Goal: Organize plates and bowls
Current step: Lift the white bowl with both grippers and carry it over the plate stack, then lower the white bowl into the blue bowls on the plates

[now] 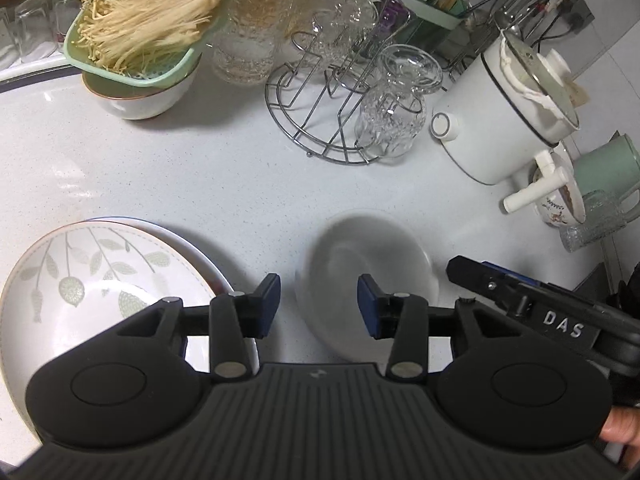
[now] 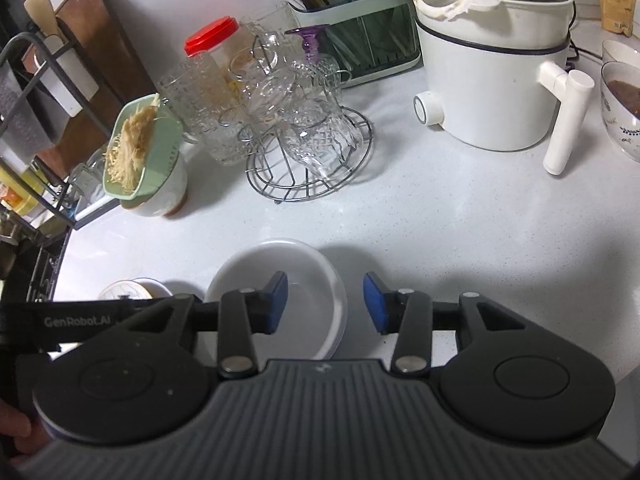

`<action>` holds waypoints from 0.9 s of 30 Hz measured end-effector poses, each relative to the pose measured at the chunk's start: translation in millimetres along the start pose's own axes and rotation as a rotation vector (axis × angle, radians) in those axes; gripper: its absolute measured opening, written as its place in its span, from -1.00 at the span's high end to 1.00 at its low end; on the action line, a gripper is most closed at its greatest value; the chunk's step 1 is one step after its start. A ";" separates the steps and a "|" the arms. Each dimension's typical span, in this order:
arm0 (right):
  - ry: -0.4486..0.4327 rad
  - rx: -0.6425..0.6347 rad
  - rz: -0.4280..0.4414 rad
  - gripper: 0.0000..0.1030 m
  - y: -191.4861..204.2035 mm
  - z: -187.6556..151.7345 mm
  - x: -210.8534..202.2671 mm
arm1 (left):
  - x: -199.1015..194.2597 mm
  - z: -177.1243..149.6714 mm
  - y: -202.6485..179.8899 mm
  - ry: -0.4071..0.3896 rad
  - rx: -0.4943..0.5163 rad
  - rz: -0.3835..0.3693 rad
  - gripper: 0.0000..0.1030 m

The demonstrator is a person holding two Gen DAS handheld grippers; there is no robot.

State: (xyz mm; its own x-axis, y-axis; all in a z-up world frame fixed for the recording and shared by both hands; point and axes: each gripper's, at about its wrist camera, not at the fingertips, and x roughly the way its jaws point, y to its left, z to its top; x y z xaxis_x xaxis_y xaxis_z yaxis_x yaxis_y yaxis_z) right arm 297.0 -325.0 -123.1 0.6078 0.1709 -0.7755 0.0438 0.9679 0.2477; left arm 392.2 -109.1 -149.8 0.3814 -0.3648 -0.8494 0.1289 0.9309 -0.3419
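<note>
A plain white bowl [image 1: 360, 248] stands upright on the pale counter [image 1: 200, 168]; it looks blurred in the left wrist view. My left gripper [image 1: 319, 304] is open, its jaws straddling the bowl's left rim without touching it. My right gripper [image 2: 325, 302] is open too, one blue pad over the bowl [image 2: 280, 272] and the other outside its right rim. One of the right gripper's fingers [image 1: 480, 276] shows at the bowl's right side. A stack of leaf-patterned plates [image 1: 100, 276] lies left of the bowl, and its edge [image 2: 132, 290] shows in the right wrist view.
Behind stand a green colander of enoki mushrooms [image 1: 140, 28] on a white bowl [image 1: 140, 100], a wire rack with glasses [image 1: 348, 112], a white electric pot [image 2: 492, 60], a utensil holder [image 2: 360, 40] and patterned bowls [image 2: 624, 100]. A dark shelf rack [image 2: 32, 140] stands at left.
</note>
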 end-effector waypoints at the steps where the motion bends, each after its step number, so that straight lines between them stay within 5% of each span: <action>1: 0.008 0.000 0.001 0.13 -0.9 0.8 1.5 | 2.2 0.0 -0.7 0.003 0.007 0.007 0.07; 13: 0.132 0.010 0.026 0.13 -7.6 3.5 40.2 | 37.6 5.9 -9.2 0.054 0.062 0.053 0.17; 17: 0.164 0.015 0.043 0.28 -10.5 2.1 54.2 | 47.5 11.0 -9.8 0.080 0.091 0.047 0.30; 27: 0.218 0.097 0.126 0.68 -23.2 -5.3 75.1 | 56.2 5.6 10.6 0.089 -0.053 -0.012 0.70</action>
State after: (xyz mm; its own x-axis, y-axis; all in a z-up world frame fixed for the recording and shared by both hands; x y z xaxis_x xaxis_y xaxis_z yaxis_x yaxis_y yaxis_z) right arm 337.3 -333.6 -190.1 0.4282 0.3350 -0.8393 0.0610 0.9159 0.3967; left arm 420.1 -119.5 -198.9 0.2973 -0.3780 -0.8768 0.0832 0.9250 -0.3706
